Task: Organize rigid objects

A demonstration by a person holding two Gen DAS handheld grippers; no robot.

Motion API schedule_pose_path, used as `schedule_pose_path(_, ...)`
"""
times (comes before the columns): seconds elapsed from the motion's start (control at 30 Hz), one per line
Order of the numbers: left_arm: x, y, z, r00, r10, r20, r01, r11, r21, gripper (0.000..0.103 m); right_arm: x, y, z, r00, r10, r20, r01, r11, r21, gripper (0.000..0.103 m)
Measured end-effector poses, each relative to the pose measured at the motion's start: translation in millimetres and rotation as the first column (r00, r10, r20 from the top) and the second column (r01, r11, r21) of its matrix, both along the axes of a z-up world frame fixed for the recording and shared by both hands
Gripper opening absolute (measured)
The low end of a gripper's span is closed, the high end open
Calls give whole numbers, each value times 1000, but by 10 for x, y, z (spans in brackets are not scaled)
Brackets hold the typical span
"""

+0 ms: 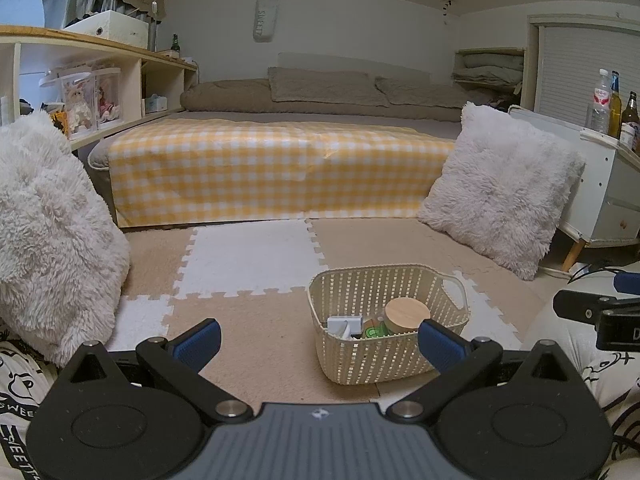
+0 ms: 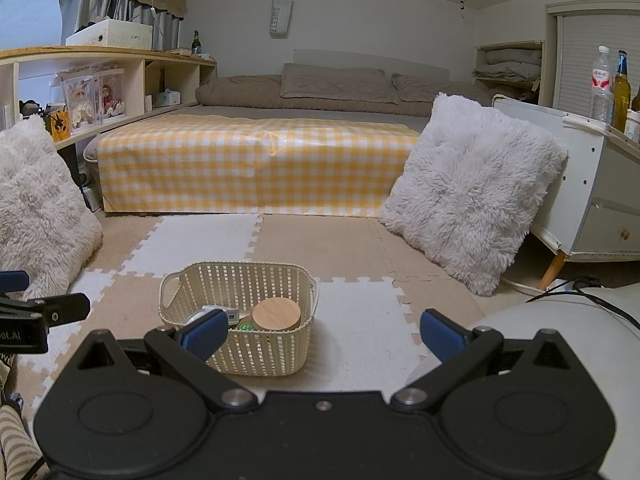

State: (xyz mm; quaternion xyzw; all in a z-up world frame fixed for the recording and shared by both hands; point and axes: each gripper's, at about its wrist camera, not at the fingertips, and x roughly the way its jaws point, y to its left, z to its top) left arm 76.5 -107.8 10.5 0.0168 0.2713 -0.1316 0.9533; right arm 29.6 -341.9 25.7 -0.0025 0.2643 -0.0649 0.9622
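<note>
Basket (image 1: 384,360) near wall hides lower parts of contents: wooden-lidded jar (image 1: 407,314) body, green item (image 1: 374,332), white item (image 1: 344,326); identities unclear. Left gripper's right fingertip (image 1: 438,344) overlaps basket's right near corner. Right gripper's left fingertip (image 2: 204,334) covers white item (image 2: 216,312). Far shelf figurines (image 2: 94,98) too small to make out.

This is a home bedroom. A low bed (image 1: 280,160) with a yellow gingham cover and brown pillows (image 1: 324,86) fills the far wall. Fluffy white cushions (image 2: 472,188) lean at both sides on a floor of beige and white puzzle foam mats (image 2: 360,320). A wooden shelf (image 1: 100,60) along the left holds boxed dolls (image 1: 78,104), a white cabinet (image 2: 592,184) on the right carries bottles (image 2: 612,88), and folded bedding (image 2: 508,66) sits in a wall niche.
</note>
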Motion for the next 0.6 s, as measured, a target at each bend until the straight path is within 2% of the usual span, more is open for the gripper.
schedule_pose_path(0.6, -5, -14, 0, 1000, 2, 1, -2, 1000, 0, 103, -7, 14, 1, 1000, 1, 1, -1, 1000, 2, 103)
